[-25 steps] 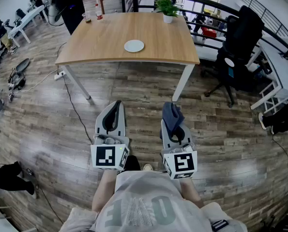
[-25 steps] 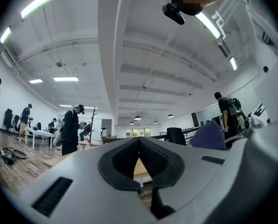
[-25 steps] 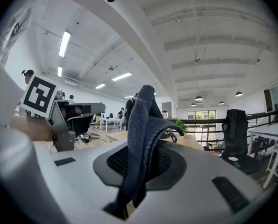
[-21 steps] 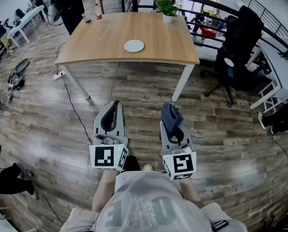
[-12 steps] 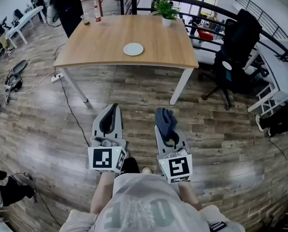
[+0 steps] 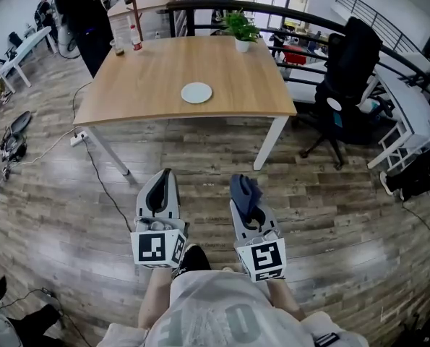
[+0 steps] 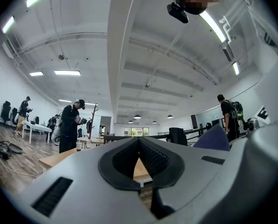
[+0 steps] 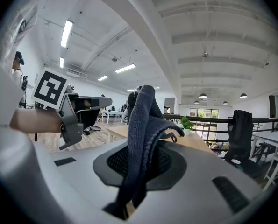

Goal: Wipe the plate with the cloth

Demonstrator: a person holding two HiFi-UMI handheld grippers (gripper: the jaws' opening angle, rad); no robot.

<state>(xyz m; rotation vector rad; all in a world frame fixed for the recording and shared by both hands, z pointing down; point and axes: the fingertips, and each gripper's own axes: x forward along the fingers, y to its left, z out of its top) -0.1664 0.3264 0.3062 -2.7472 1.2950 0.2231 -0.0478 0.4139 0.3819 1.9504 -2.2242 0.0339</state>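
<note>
The left tool (image 6: 163, 178), jaws pressed together, and right tool (image 6: 248, 207), pinching the cloth (image 6: 242, 188), over open floor (image 6: 200, 154) short of the worktop's (image 6: 142, 85) near edge; only the head view shows the plate (image 6: 196, 92) mid-worktop.

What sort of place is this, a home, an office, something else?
Most likely an open-plan office or lab workspace: a black office chair stands near the wooden table, white desks line the sides with people standing around, and long strip lights run across a high ceiling.
</note>
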